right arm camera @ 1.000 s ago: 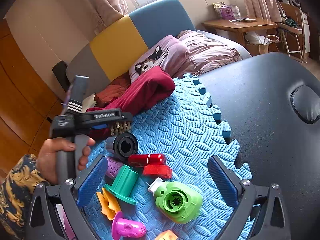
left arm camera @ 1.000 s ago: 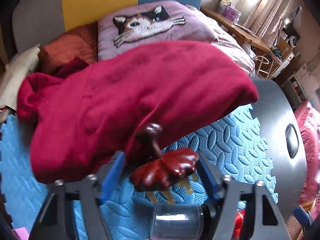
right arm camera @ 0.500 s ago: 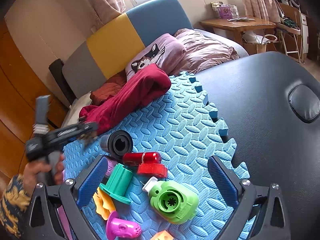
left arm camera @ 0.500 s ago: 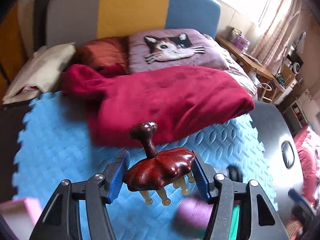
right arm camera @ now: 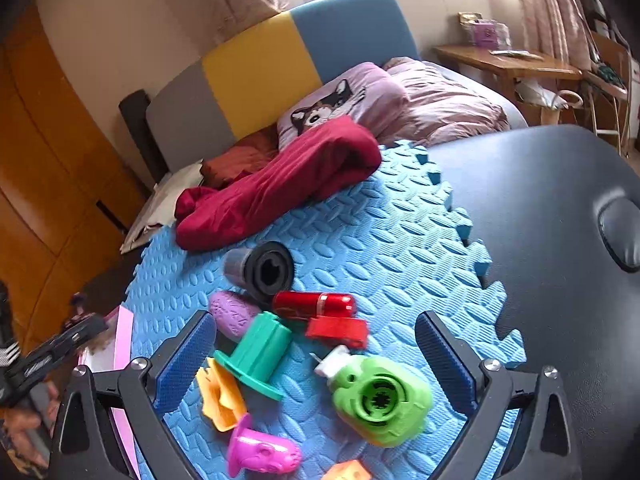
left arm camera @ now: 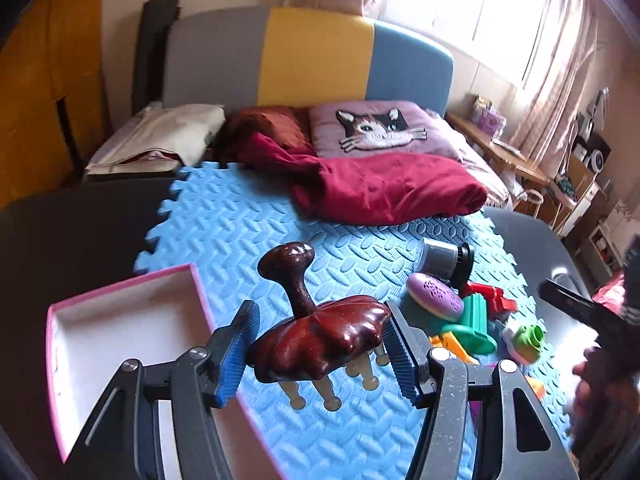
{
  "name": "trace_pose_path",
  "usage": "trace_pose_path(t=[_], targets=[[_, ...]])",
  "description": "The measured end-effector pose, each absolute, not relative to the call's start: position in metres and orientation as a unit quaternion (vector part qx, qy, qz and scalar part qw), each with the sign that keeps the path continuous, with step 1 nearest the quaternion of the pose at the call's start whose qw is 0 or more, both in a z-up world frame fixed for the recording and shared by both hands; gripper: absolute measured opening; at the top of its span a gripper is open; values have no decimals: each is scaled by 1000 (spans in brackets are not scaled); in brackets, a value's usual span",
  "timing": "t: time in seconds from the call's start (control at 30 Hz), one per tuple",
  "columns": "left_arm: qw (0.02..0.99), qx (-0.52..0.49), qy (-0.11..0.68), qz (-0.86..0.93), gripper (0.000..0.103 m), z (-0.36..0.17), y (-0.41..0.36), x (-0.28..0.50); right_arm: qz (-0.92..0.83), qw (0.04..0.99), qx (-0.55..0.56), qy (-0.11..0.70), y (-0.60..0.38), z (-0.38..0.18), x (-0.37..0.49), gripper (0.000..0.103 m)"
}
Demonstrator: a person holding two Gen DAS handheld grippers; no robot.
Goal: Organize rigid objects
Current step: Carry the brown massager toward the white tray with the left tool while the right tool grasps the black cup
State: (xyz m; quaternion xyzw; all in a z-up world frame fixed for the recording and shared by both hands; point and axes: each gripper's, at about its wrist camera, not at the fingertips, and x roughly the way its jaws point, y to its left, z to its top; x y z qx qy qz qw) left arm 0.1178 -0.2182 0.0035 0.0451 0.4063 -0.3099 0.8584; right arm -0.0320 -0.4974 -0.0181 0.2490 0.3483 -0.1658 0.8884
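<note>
A bedroom scene: a blue foam mat (left arm camera: 248, 224) lies across a dark padded table (right arm camera: 560, 200), with a crimson blanket (left arm camera: 384, 192) bunched at the mat's far edge against the bed and a cat-face pillow (left arm camera: 376, 128) beyond it.

At the left, near corner of the mat sits a pink-rimmed box (left arm camera: 120, 320), open-topped and showing a bare white floor; its position beside the toy pile suggests it is the intended container.

Just right of the box, the left gripper (left arm camera: 320, 344) is clamped on a dark wooden massager (left arm camera: 320, 336), its blue pads pressing the lobed body from either side. The knobbed handle rises upward and the pegs hang below, clear of the mat. The massager is thus held aloft, near the box's right wall but not over its interior, a posture consistent with transport toward the box.

Further right, the loose toys cluster together on the mat: a grey-and-black cylinder (right arm camera: 260, 268), a purple oval (right arm camera: 232, 314), a red piece (right arm camera: 320, 312), a teal flanged piece (right arm camera: 260, 352), an orange shape (right arm camera: 220, 396), a magenta piece (right arm camera: 260, 456) and a green extruder (right arm camera: 380, 400).

The right gripper (right arm camera: 316, 364) hovers over this pile with its jaws wide apart and empty, apparently poised to select the next item.
</note>
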Motion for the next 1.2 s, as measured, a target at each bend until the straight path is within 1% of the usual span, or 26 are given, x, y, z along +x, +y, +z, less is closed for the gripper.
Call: trace_pose_path(t=[0.2,0.37,0.47,0.53,0.57,0.6,0.7,0.8,0.93,1.03,1.2], targets=[[866,19,399,-300,62,10,-171,102,-158,887,213,379,-474,-9,33,102],[872,-5,399,-283,62,10,-130,94,-205,858,195,428,-472,-29,93,102],[874,-16,403,-270,62,7,-109,92,-241,832,178,467,-475,-50,122,100],[877,-16,402,-261,62,4,-98,91,-238,815,180,497,-476,-67,139,89],[879,-16,402,-257,62,4,-93,90,-235,810,177,507,-477,-73,143,76],[880,-18,401,-254,62,3,-88,89,-235,810,170,510,-475,-76,147,73],[884,-20,399,-243,62,0,-75,86,-222,820,155,505,-469,-75,152,71],[886,-23,401,-234,62,-3,-67,87,-197,838,130,492,-452,-61,153,71],[887,-38,405,-219,62,-6,-54,89,-131,874,82,461,-406,-32,140,71],[891,-39,401,-209,62,-6,-46,86,-59,889,70,449,-368,-22,120,71],[892,-48,408,-190,62,-12,-25,82,13,887,45,459,-311,-39,70,71]])
